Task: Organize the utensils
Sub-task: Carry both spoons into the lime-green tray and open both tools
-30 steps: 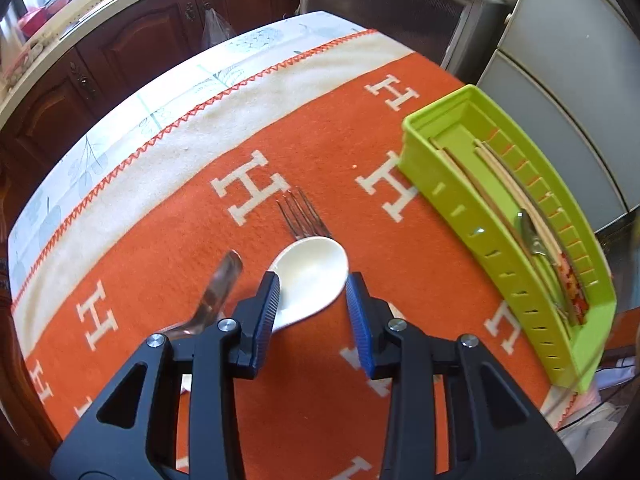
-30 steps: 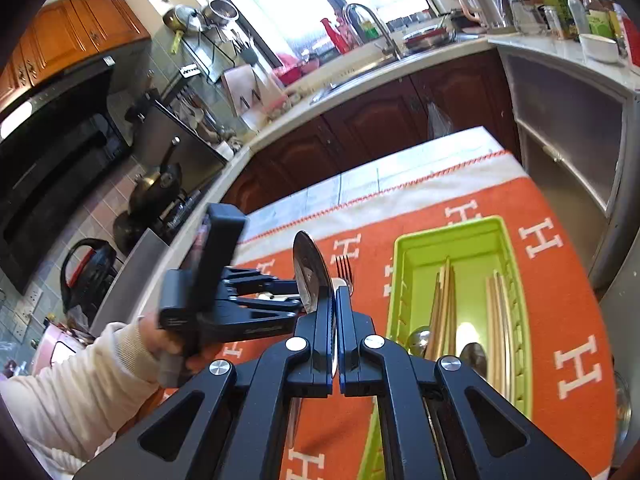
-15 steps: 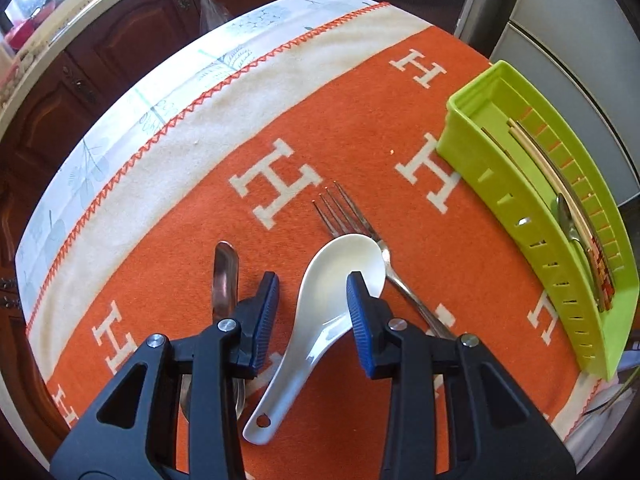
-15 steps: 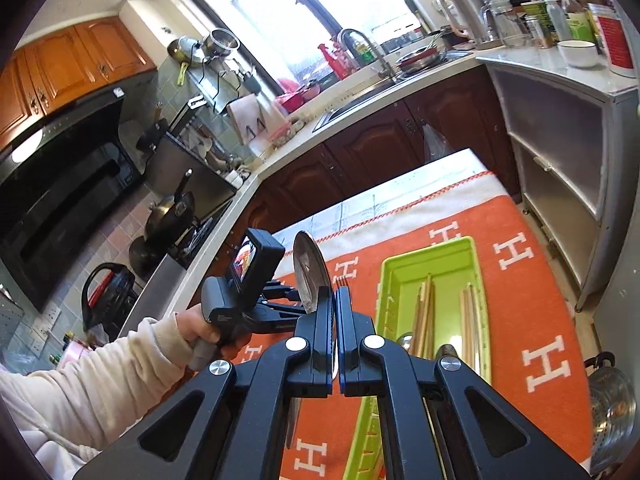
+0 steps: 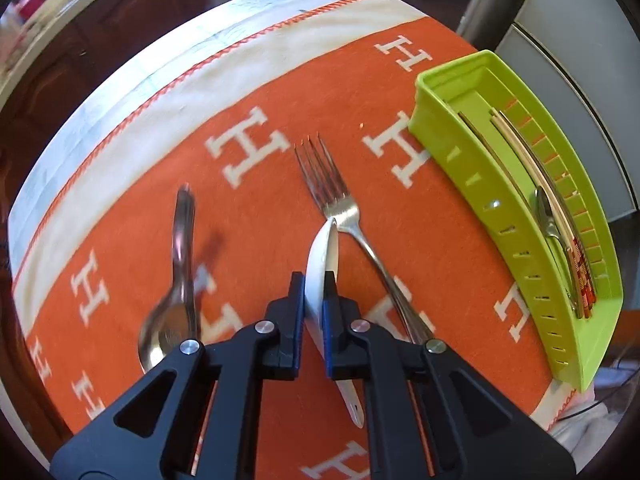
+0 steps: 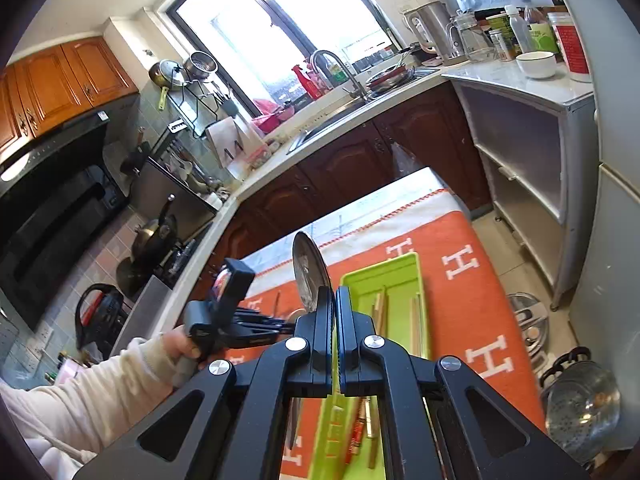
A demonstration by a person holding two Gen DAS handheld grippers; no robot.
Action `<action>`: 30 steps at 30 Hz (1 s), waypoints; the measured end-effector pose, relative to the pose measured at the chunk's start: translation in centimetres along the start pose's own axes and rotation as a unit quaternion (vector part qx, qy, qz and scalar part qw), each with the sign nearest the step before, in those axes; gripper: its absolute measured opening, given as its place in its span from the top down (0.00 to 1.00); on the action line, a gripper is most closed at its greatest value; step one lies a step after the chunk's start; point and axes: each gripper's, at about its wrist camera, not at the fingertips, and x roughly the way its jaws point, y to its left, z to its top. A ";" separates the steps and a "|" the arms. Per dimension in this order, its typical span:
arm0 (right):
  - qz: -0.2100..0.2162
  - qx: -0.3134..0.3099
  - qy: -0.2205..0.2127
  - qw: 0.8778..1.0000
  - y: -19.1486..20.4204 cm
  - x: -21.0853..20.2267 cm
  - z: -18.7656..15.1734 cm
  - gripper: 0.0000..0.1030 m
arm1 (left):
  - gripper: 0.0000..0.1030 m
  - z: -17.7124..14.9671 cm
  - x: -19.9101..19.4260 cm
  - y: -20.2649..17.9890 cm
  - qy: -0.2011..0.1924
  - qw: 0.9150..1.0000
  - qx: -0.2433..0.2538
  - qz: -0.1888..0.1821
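My left gripper (image 5: 314, 280) points down at the orange cloth, its jaws closing, pads pressed on the white ceramic spoon (image 5: 320, 256), which stands tipped on its edge. Just right of it lies a metal fork (image 5: 340, 208), and a metal spoon (image 5: 180, 264) lies to the left. The green tray (image 5: 480, 184) at the right holds chopsticks (image 5: 520, 148) and a spoon (image 5: 546, 212). My right gripper (image 6: 335, 292) is shut on another metal spoon (image 6: 310, 272), held bowl up above the near end of the green tray (image 6: 404, 268).
The orange cloth (image 5: 280, 80) with white H marks covers the table; its white border runs along the far edge. A person's hand (image 6: 180, 348) and pale sleeve hold the left gripper. Pots (image 6: 580, 404) stand on the floor right of the table, cabinets and a sink beyond.
The left jaws have closed on the white spoon and tipped it onto its edge. The right gripper has drawn back and up with its metal spoon; the tray looks farther off.
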 end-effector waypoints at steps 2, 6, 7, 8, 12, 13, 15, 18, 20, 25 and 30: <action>-0.008 -0.003 0.003 1.000 -0.3 -0.5 0.1 0.99 | 0.95 -1.3 -0.8 -0.5 -0.010 1.000 -0.019 -0.008; -0.028 -0.019 0.008 0.999 -0.7 -1.3 0.0 0.99 | 0.95 -4.0 -3.3 -0.8 -0.042 0.996 -0.069 -0.038; -0.034 -0.025 0.010 0.999 -0.9 -1.5 -0.1 0.99 | 0.95 -4.6 -4.3 -1.1 -0.052 0.994 -0.078 -0.049; -0.040 -0.029 0.013 0.999 -1.0 -1.5 0.0 0.99 | 0.95 -5.2 -5.2 -1.4 -0.063 0.993 -0.084 -0.053; -0.061 -0.042 0.027 0.997 -1.1 -0.8 -0.2 0.99 | 0.95 -6.6 -8.6 -2.8 -0.099 0.985 -0.120 -0.075; -0.070 -0.050 0.034 0.996 -1.2 -0.5 -0.4 0.99 | 0.95 -6.6 -9.2 -3.3 -0.105 0.983 -0.129 -0.082; -0.082 -0.060 0.043 0.994 -1.1 0.4 -0.6 0.99 | 0.95 -6.3 -10.2 -4.1 -0.113 0.979 -0.144 -0.091; -0.093 -0.071 0.055 0.992 -0.8 2.5 -0.7 0.99 | 0.95 -4.3 -10.3 -5.5 -0.121 0.975 -0.164 -0.093; -0.106 -0.079 0.066 0.989 -0.7 4.1 -0.7 0.99 | 0.95 -3.3 -10.1 -6.2 -0.121 0.972 -0.179 -0.096; -0.126 -0.099 0.106 0.981 -0.4 9.4 0.2 0.99 | 0.95 0.3 -8.0 -8.3 -0.120 0.968 -0.195 -0.100; -0.145 -0.123 0.147 0.971 0.2 15.9 1.4 0.99 | 0.95 3.2 -4.9 -9.8 -0.108 0.971 -0.196 -0.079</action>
